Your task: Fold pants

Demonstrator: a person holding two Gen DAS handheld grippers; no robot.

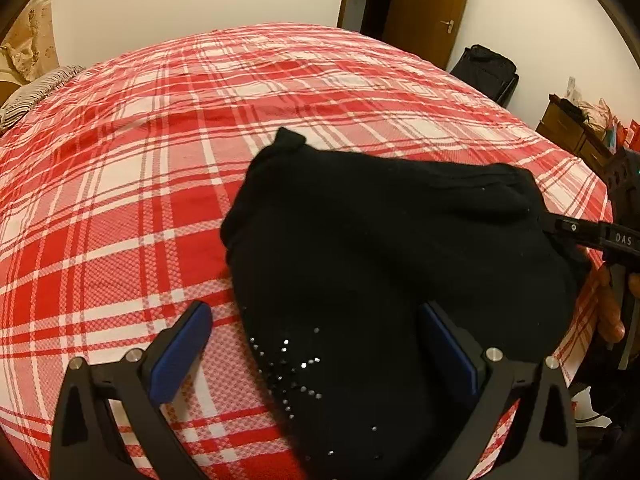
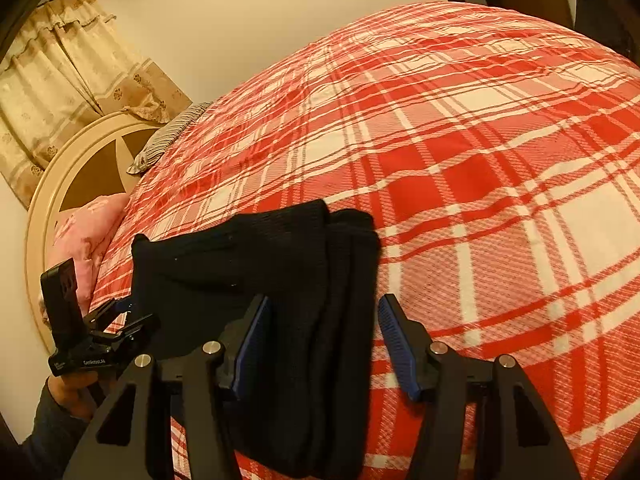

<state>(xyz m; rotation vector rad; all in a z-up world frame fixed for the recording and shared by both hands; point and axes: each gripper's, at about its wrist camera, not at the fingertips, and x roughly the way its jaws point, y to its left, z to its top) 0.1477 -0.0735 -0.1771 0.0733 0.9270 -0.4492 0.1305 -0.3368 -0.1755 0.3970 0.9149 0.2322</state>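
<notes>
Black pants with small shiny studs lie folded in a compact bundle on the red plaid bed. My left gripper is open, its blue pads on either side of the bundle's near left edge. My right gripper is open over the bundle's other end, where the stacked folded layers show. In the left wrist view the right gripper reaches the bundle's right edge. In the right wrist view the left gripper sits at the bundle's left edge.
A striped pillow and a pink pillow lie by the round headboard. A wooden door, a black bag and a cluttered dresser stand beyond the bed's far right edge. Curtains hang behind the headboard.
</notes>
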